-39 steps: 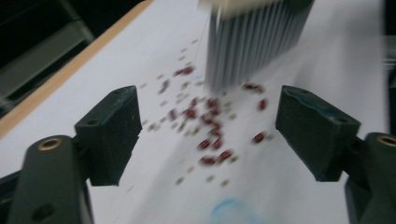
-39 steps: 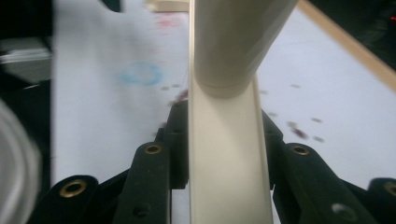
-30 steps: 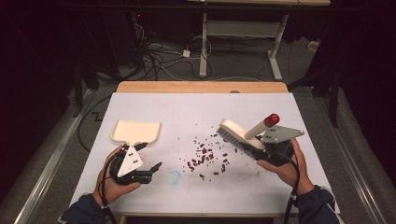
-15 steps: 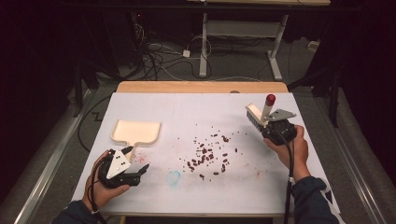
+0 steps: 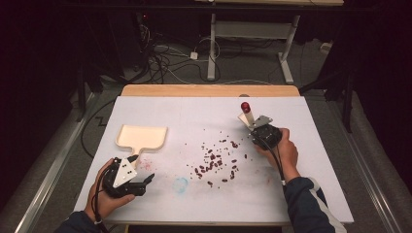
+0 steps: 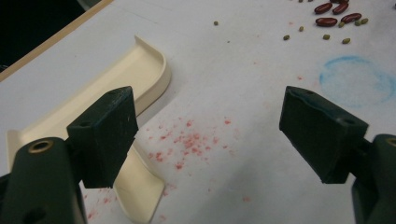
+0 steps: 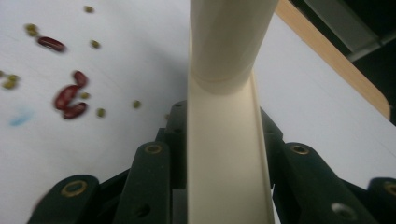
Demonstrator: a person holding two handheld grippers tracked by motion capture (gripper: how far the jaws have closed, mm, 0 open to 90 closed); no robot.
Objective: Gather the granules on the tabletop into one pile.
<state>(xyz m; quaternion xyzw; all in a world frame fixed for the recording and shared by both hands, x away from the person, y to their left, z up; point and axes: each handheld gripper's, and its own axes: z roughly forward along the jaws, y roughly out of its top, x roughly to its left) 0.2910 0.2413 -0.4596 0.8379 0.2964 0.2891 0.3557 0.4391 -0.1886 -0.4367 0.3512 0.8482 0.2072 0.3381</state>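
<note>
Brush (image 5: 247, 115) clamped in right gripper (image 5: 260, 131) fingers at worktop's two o'clock | left gripper (image 5: 138, 184) fingers open beside dustpan (image 5: 142, 138) at nine o'clock | risk: hard sweep could scatter beans (image 5: 214, 162) off worktop (image 5: 320, 194)

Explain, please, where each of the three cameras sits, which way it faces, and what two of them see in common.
High view: above the person's side, looking forward and down on the table; both forearms and grippers show.
Left gripper view: on the left gripper, looking along its open jaws at the dustpan.
Right gripper view: on the right gripper, looking along the clamped brush handle.
Shared: the beans appear in both gripper views.
</note>
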